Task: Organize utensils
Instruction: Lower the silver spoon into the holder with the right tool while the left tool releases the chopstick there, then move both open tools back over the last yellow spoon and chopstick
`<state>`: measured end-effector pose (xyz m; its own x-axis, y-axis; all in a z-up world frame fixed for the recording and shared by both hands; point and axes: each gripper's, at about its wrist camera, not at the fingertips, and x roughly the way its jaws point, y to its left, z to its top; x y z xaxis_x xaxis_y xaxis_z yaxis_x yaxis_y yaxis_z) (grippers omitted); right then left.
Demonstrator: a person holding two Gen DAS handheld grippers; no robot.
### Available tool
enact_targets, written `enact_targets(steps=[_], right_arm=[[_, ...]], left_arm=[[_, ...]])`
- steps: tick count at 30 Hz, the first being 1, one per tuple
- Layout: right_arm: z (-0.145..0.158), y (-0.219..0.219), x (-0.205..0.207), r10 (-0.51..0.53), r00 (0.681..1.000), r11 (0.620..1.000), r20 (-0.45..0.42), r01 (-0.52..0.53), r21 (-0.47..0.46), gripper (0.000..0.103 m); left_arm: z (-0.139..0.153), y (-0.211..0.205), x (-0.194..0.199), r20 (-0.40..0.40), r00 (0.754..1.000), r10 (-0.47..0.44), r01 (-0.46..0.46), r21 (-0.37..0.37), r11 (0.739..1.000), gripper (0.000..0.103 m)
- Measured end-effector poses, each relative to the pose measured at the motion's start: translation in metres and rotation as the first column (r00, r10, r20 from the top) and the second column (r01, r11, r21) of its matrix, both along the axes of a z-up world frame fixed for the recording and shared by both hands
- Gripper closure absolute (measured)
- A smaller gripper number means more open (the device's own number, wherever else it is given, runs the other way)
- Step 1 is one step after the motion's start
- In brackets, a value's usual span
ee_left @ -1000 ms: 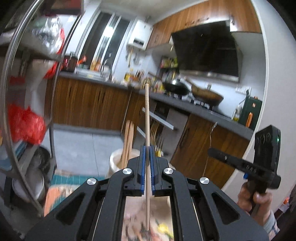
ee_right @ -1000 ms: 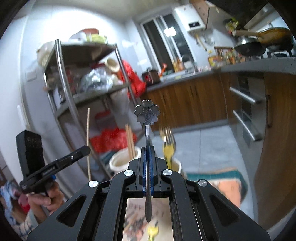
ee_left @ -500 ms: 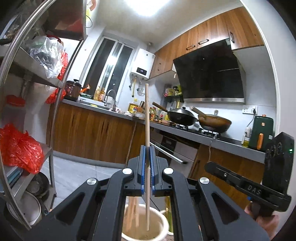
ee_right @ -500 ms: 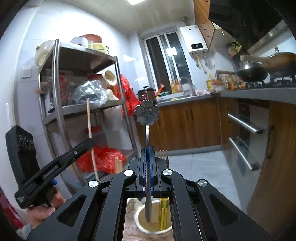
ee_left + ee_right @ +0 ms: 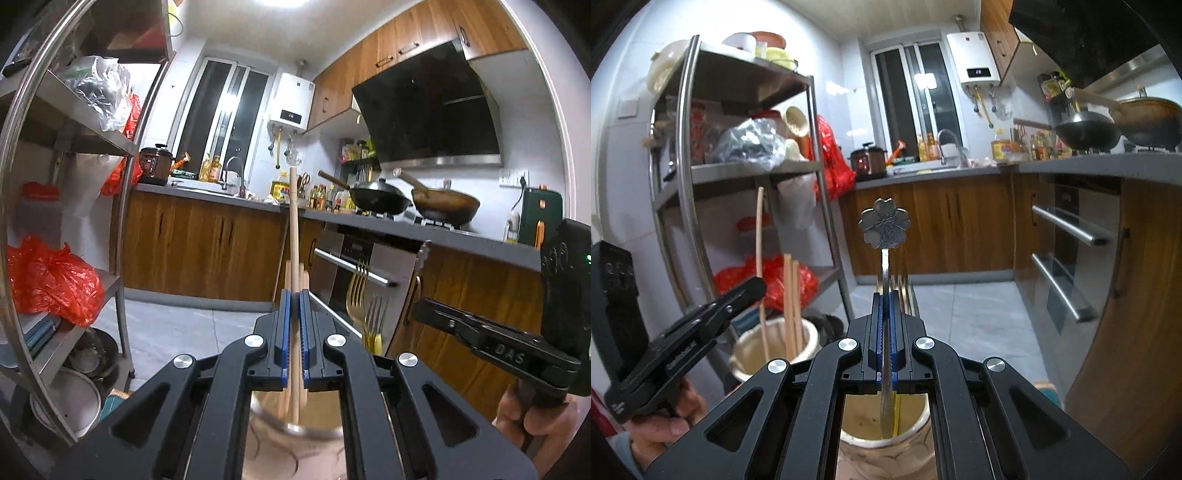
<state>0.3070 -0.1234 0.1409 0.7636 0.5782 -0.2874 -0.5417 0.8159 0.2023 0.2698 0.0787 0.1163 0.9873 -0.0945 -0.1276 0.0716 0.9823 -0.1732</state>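
1. Left gripper (image 5: 293, 332): black frame with blue pads, clamped on a single wooden chopstick (image 5: 293, 236). The stick stands nearly upright, its lower end inside the ceramic holder (image 5: 295, 434) directly under the frame.
2. Wooden chopsticks (image 5: 303, 280): several more stand in that same holder, just behind the held one (their count cannot be told).
3. Right gripper (image 5: 885, 332): same build, closed on the thin shaft of a metal utensil with a flower-shaped end (image 5: 885, 226). The flower end points up; the lower end reaches down into a second ceramic holder (image 5: 884, 448).
4. Forks (image 5: 364, 299): gold-toned tines up, standing in the second holder beside the right gripper (seen from the left wrist view).
5. The two holders stand just beside each other; from the right wrist view the chopstick one sits to the left.
6. Person's hands: one (image 5: 532, 417) wraps the right gripper's handle, the other (image 5: 661, 421) the left's.
7. Surroundings: steel shelf rack (image 5: 738, 170) with red plastic bags (image 5: 51, 280); wooden cabinets (image 5: 945, 229); two woks (image 5: 413, 201) on the counter; white water heater (image 5: 975, 59) on the wall.
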Motion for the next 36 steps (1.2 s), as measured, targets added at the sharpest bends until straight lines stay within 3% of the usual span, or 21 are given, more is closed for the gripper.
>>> enact_targets(steps=[16,28,33,36], right_arm=[[-0.029,0.019,0.014,-0.014,0.997,0.994,-0.079,0.005,-0.112,0.099],[-0.035,0.024,0.012,-0.026,0.996,0.988,-0.085,0.012,-0.155,0.099],[-0.034,0.021,0.009,-0.032,0.996,0.988,-0.077,0.02,-0.153,0.077],[-0.032,0.018,0.006,-0.031,0.997,0.988,-0.069,0.02,-0.154,0.071]], left_arm=[[-0.014,-0.002,0.011,-0.085,0.994,0.07,-0.067,0.04,0.997,0.099],[-0.015,-0.002,0.011,-0.087,0.992,0.088,-0.083,0.055,0.995,0.097],[-0.014,-0.003,0.006,-0.08,0.992,0.094,-0.09,0.052,0.995,0.078],[-0.013,-0.002,-0.002,-0.072,0.993,0.089,-0.085,0.057,0.995,0.071]])
